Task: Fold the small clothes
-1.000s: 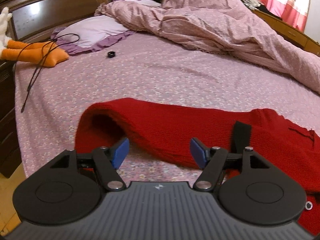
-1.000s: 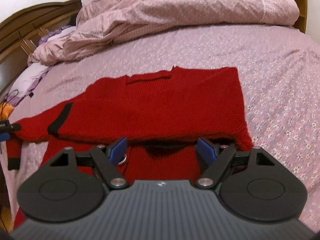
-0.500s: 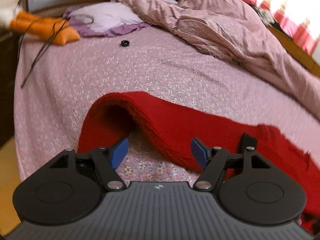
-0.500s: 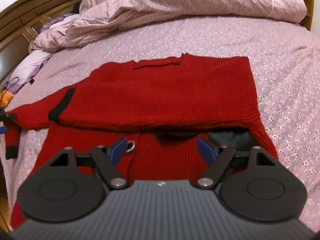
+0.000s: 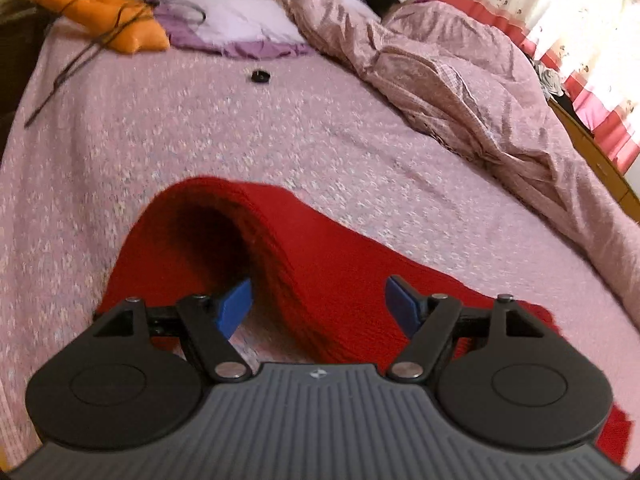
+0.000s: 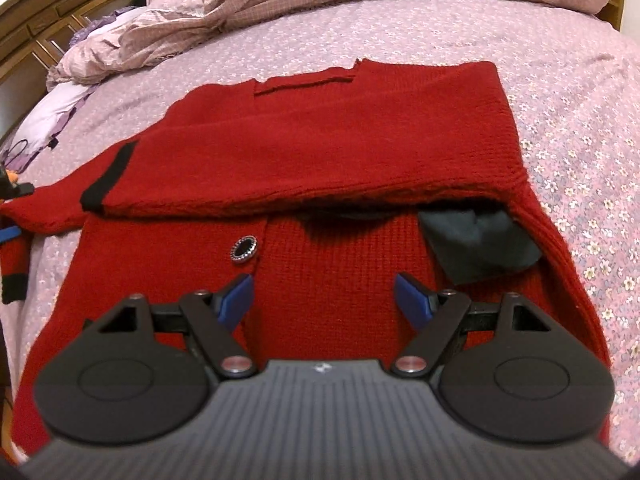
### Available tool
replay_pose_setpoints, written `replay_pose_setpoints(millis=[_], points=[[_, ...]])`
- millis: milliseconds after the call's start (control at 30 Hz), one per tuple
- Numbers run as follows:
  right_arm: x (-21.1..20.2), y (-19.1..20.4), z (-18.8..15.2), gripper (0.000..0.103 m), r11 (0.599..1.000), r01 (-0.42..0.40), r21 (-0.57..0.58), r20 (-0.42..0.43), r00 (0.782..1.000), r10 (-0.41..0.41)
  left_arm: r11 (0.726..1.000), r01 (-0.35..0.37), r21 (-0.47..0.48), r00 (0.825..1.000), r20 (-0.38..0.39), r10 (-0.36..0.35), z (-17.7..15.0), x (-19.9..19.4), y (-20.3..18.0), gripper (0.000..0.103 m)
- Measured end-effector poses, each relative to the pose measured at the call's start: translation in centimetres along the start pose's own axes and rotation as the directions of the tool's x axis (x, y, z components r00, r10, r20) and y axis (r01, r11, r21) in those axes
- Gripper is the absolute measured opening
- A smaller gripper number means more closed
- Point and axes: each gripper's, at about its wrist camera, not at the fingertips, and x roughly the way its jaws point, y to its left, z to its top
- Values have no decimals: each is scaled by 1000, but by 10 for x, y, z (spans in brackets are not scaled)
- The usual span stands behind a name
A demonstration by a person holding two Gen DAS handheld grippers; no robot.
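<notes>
**A:** What is the task's thing, and where does it lie?

**B:** A red knit cardigan [image 6: 328, 160], spread on the floral pink bedsheet [image 6: 560, 80], near the bed's front edge. Its upper part is folded across the body; 1 sleeve [image 5: 248, 240] arches up beside the cardigan's left side, forming a hollow loop.

**A:** How would it handle?

**B:** Judged from the ribbed knit: soft, limp, moderately light, not slippery or fragile. It will sag and stretch if lifted at 1 point, so hold is best taken at a doubled edge: the sleeve's ribbed flank on the left, the hem or side seam on the right.

**A:** The claws?

**B:** The left gripper [image 5: 318, 304] has its jaws spread, with the sleeve's fold between the blue pads [image 5: 234, 308] but not pinched. The right gripper [image 6: 324, 300] stands wide over the cardigan's lower front panel, gripping nothing.

**A:** Other materials on the cardigan?

**B:** Black cuff bands [image 6: 106, 178], 1 round dark button with a beaded rim [image 6: 245, 249], and a dark green-grey cloth piece [image 6: 476, 244] under the fold.

**A:** Beyond the cardigan?

**B:** A crumpled pink duvet [image 5: 460, 92] far behind it, a lilac pillow [image 5: 228, 20], an orange plush toy [image 5: 104, 20], a small black ring [image 5: 260, 76], and a thin dark cord [image 5: 72, 76].
</notes>
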Motion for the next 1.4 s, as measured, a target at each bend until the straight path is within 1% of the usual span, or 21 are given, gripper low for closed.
replay_pose_setpoints(millis=[100,133,167,233,300,367,400,467,567,667,833,900,1000,1067,1200,1300,1400], points=[[3,-3,0,79,1000,-2,11,-9,1000,2,997,-62,49,996,60,59,1,14,1,77],[3,-3,0,79,1000,-3,12,-9,1000,3,996,-79,52,995,68,75,3,18,3,77],[3,-3,0,79,1000,-3,12,-8,1000,3,995,-89,45,994,72,86,4,22,6,76],[3,-3,0,79,1000,-3,11,-8,1000,3,996,-83,26,993,84,81,9,28,12,75],[3,-3,-1,79,1000,-3,12,-7,1000,3,998,-63,19,993,106,61,14,29,16,67],[3,-3,-1,79,1000,-3,16,-7,1000,3,999,-37,12,992,120,35,19,28,19,50],[3,-3,-1,79,1000,-2,17,-7,1000,3,1000,-20,8,992,123,19,22,28,20,45],[3,-3,-1,79,1000,-1,20,-6,1000,1,1000,5,3,992,126,-5,27,26,20,25],[2,-3,-1,79,1000,-2,24,-4,1000,2,1000,25,2,991,135,-25,33,22,19,17],[1,-5,-1,79,999,-9,31,-4,1000,9,998,65,20,984,164,-67,40,12,17,16],[-3,-7,-1,79,999,-19,46,3,1000,18,984,152,88,961,218,-168,57,-13,-3,16],[-6,-6,-2,79,999,-23,49,9,1000,22,975,193,111,949,234,-214,61,-25,-16,16],[-10,-7,-1,79,998,-30,54,20,999,29,954,258,155,925,246,-290,61,-42,-40,16],[-14,-7,-1,79,998,-32,55,30,999,30,936,298,187,908,245,-338,57,-53,-59,16],[-22,-9,1,79,998,-35,61,53,998,32,894,378,241,876,219,-430,44,-70,-95,16],[-26,-13,1,79,997,-34,71,68,997,29,852,435,290,850,180,-495,29,-81,-124,16],[-29,-17,1,79,996,-33,86,77,997,26,815,480,325,831,129,-541,10,-87,-148,16]])
